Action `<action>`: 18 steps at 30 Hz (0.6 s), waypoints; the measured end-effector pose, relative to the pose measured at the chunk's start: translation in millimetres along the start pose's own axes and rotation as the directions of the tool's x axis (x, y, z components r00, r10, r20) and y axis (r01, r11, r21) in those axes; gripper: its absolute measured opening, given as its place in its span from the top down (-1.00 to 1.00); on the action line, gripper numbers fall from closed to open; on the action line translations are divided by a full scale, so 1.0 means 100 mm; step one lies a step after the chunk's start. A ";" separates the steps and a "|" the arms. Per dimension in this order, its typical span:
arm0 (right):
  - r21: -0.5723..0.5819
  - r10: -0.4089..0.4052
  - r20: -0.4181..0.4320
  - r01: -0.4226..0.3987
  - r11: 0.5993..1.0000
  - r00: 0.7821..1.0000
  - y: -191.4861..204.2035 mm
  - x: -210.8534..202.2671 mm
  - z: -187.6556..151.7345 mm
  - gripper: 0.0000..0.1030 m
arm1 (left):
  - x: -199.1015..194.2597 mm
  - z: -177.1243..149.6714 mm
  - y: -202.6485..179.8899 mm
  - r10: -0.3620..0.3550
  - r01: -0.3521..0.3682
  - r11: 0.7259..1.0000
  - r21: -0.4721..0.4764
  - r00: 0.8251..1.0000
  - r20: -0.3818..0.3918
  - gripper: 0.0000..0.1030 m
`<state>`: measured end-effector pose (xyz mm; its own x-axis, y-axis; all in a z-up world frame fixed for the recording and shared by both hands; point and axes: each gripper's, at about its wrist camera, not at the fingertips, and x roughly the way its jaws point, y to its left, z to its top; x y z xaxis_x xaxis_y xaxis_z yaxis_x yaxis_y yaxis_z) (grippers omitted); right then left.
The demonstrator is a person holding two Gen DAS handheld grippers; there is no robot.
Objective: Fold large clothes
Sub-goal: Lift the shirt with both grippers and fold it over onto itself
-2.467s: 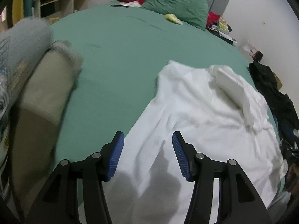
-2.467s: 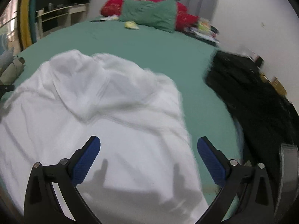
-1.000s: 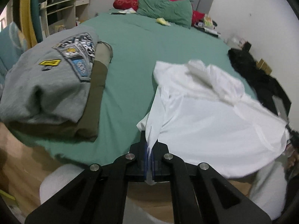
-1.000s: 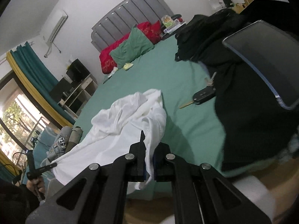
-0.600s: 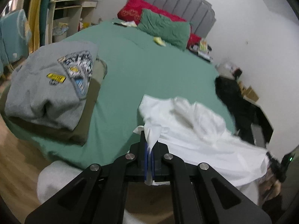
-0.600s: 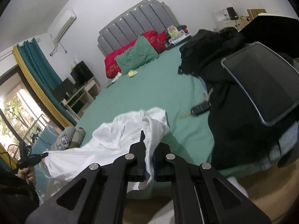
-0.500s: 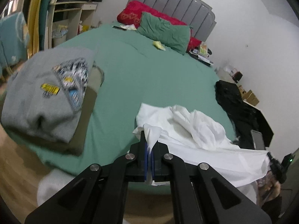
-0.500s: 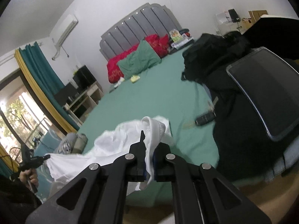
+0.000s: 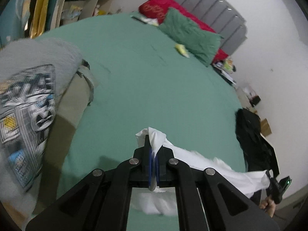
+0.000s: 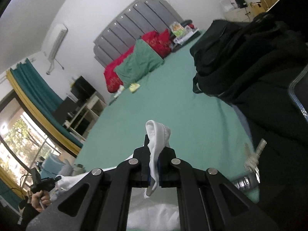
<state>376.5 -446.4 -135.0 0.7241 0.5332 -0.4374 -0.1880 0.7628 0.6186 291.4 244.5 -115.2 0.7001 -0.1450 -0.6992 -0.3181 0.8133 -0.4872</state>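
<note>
A large white garment [image 9: 211, 165] hangs stretched between my two grippers above the near edge of the green bed [image 9: 154, 88]. My left gripper [image 9: 153, 154] is shut on one bunched corner of it. My right gripper [image 10: 154, 156] is shut on the opposite corner [image 10: 156, 134]. In the left wrist view the cloth runs right to the other gripper [image 9: 275, 184]. In the right wrist view the cloth runs left to the other gripper [image 10: 42, 184]. The garment's lower part droops below both grippers and is partly hidden.
A folded grey printed top on olive clothing [image 9: 28, 100] lies at the bed's left. A black pile [image 10: 250, 61] with a tablet [image 10: 300, 94] and keys [image 10: 254, 157] lies at the right. Green and red pillows [image 9: 188, 34] lie by the grey headboard. Shelves [image 10: 82, 107] stand beside the bed.
Both grippers have lifted the white garment off the bed and pulled it taut between them. The cameras have tilted up and moved forward over the bed.
</note>
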 end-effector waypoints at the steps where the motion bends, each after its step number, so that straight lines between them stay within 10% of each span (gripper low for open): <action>1: -0.002 -0.014 -0.010 0.014 1.000 1.000 -0.03 0.13 0.02 0.88 | 0.12 0.05 0.01 0.007 -0.007 1.000 -0.004 1.000 -0.008 0.93; 6: 0.003 -0.121 -0.041 0.121 0.993 0.992 -0.25 0.65 0.03 0.71 | 0.77 0.22 0.07 0.090 -0.089 0.996 0.015 0.995 -0.052 0.78; 8: -0.005 -0.208 -0.037 0.208 0.978 0.977 -0.37 0.73 -0.03 -0.06 | 0.89 0.22 0.09 0.135 -0.133 0.990 0.037 0.989 -0.055 0.00; 10: 0.004 -0.279 -0.027 0.279 0.960 0.960 -0.48 0.69 -0.09 -0.74 | 0.84 0.21 0.10 0.178 -0.178 0.983 0.052 0.984 0.000 -0.28; 15: -0.078 -0.225 -0.009 0.224 0.971 0.974 -0.26 0.37 -0.15 -0.81 | 0.53 -0.07 -0.22 0.127 -0.136 0.973 0.184 0.990 0.063 -0.28; 18: -0.255 -0.124 -0.083 0.099 0.962 0.989 0.12 0.34 -0.32 -0.81 | 0.53 -0.45 -0.70 0.074 -0.061 0.914 0.400 0.997 -0.016 -0.28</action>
<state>377.4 -407.1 -163.1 0.6845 0.4627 -0.5634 -0.2783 0.8801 0.3847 322.2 154.8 -141.7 0.6646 -0.0936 -0.7413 -0.0778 0.9780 -0.1933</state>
